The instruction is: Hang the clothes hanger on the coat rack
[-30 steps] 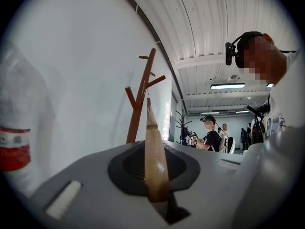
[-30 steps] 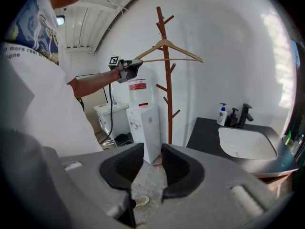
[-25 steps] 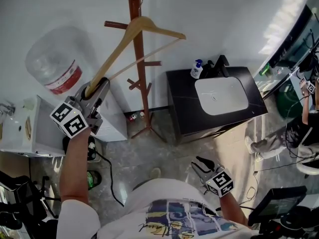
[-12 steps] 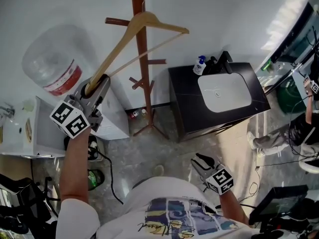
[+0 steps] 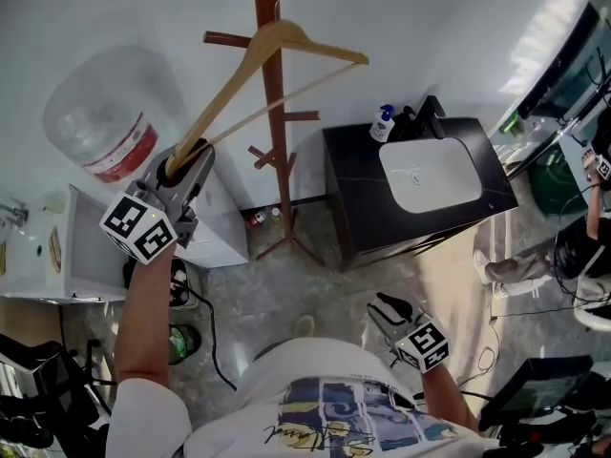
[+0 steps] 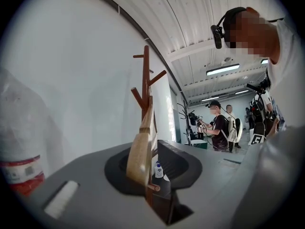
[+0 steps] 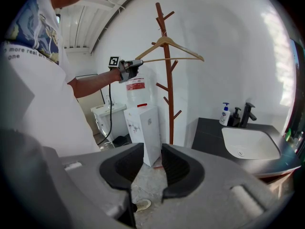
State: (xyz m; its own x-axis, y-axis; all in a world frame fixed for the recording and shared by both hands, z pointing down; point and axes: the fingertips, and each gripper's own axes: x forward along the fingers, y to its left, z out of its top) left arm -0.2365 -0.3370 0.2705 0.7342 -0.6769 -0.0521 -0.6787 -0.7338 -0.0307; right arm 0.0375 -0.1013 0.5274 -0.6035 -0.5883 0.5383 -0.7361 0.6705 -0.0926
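Slackened left gripper (image 5: 186,165), raised at left of centre in the head view, marker cube (image 5: 140,227) turned toward the camera. Jaws just been opening, a little apart, with one wooden end of the clothes hanger (image 5: 229,98) between them. In the left gripper view, wood lying against the left pad, a slim gap showing between it and the right pad; not clamped.

Clothes hanger slanting from that gripper up and to the right, apex in front of the coat rack (image 5: 279,189) pole near the top edge of the head view. Far arm jutting toward upper centre-right, lower bar crossing the pole further down. Hook up at the pole's top, cut by the frame edge; hard to tell whether borne by a peg.

Right gripper (image 5: 385,305) low, right of centre, just above the printed white shirt (image 5: 325,408), well apart from hanger and rack. Jaws narrowly apart, nothing between the pads; only floor and a white dispenser (image 5: 221,222) beyond them in the right gripper view.

At upper left, big clear water bottle (image 5: 105,113) with a red label, just beside the left gripper. Right of the rack, black counter (image 5: 358,198) with a white basin (image 5: 430,175). Soap bottle (image 5: 383,122) and black tap (image 5: 427,113) along the counter's back edge.
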